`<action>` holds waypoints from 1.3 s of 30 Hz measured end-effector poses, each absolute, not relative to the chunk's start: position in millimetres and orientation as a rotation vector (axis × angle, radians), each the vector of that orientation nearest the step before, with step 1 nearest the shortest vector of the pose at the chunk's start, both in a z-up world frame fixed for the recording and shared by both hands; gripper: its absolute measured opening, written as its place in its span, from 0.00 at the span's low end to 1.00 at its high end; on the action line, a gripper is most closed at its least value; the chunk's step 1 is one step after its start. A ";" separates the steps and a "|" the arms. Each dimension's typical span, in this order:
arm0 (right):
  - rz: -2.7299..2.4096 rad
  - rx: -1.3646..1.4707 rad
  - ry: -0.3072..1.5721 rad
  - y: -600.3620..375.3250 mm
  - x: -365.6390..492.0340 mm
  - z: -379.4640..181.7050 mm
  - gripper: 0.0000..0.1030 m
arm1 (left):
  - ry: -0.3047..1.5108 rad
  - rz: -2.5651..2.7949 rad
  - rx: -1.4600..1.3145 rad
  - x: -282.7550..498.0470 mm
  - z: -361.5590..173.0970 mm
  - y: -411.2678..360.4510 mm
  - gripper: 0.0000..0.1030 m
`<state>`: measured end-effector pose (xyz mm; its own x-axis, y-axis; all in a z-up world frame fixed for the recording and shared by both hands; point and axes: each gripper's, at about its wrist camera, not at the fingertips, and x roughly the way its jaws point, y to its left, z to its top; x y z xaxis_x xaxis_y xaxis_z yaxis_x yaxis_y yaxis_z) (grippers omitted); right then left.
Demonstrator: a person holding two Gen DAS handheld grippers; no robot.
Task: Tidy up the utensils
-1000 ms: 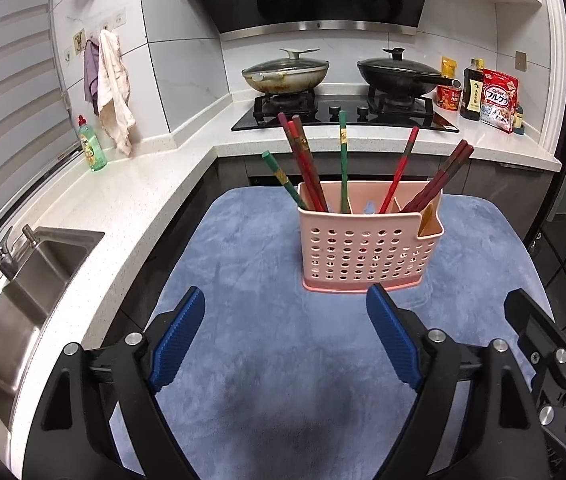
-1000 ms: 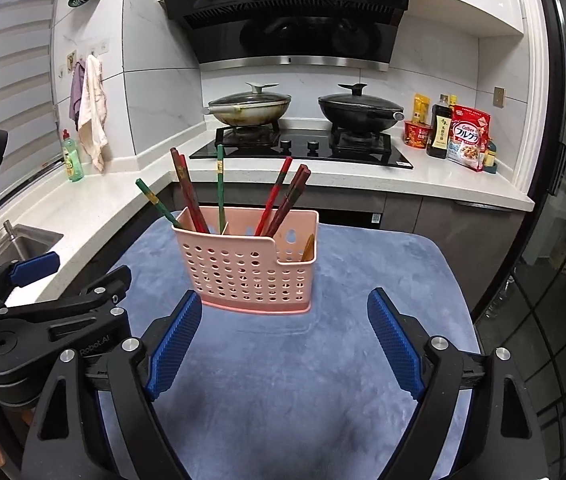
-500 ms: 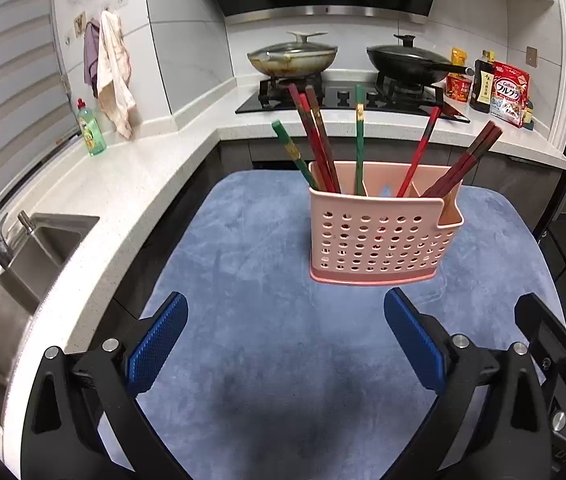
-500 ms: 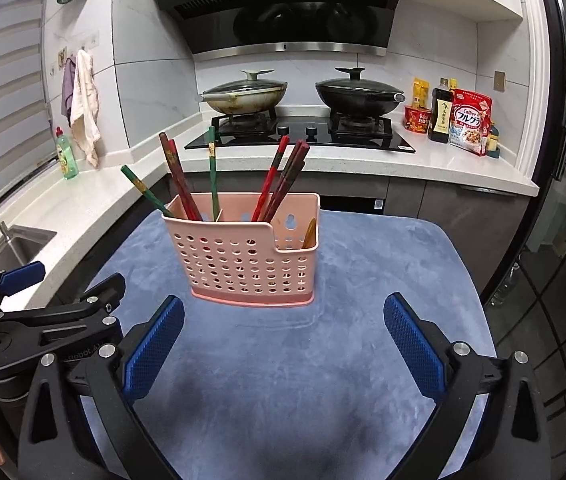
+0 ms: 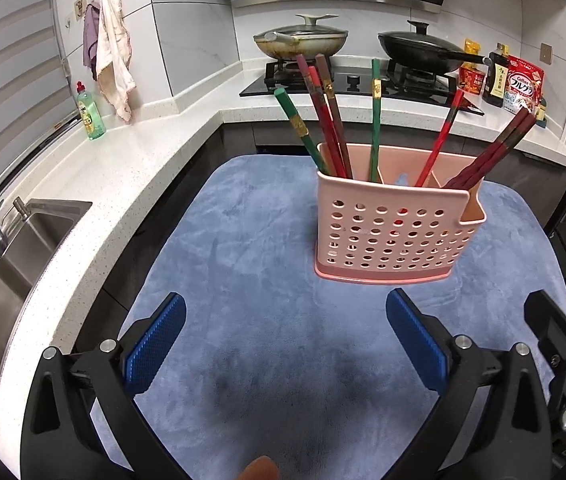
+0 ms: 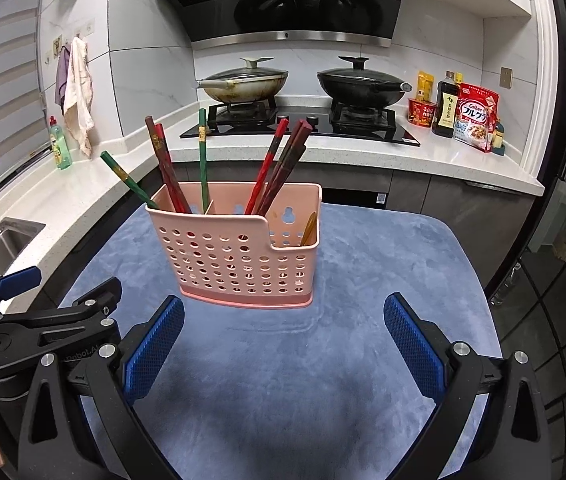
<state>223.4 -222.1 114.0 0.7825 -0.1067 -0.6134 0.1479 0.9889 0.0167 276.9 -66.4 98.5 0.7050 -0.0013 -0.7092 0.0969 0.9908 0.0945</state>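
A pink perforated utensil holder [image 5: 391, 232] [image 6: 235, 256] stands upright on a blue mat [image 5: 243, 240] [image 6: 383, 264]. Several red and green chopsticks [image 5: 325, 120] [image 6: 167, 168] lean out of its compartments. A wooden piece [image 6: 309, 228] sits in the low right compartment. My left gripper [image 5: 285, 300] is open just short of the holder's front, with nothing between its blue pads. My right gripper [image 6: 283, 302] is also open and empty, close in front of the holder's base. The left gripper's black body [image 6: 43, 320] shows beside the right one.
A white counter wraps the left and back, with a steel sink [image 5: 11, 264] and a green soap bottle [image 5: 90, 114]. Two lidded pans [image 6: 243, 84] [image 6: 359, 84] sit on the stove behind. Food packets and a bottle [image 6: 475, 116] stand at the back right.
Both grippers' jaws have spread wider. Both have come forward and lower, so the holder looks nearer. The holder and chopsticks have not moved.
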 end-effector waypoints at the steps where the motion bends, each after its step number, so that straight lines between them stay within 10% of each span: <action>1: -0.138 0.065 0.659 -222.9 224.3 113.2 0.94 | 0.787 -0.053 0.128 277.8 97.8 -66.6 0.93; 39: -0.130 0.071 0.686 -223.5 243.8 97.8 0.94 | 0.804 -0.045 0.138 292.4 88.5 -72.1 0.93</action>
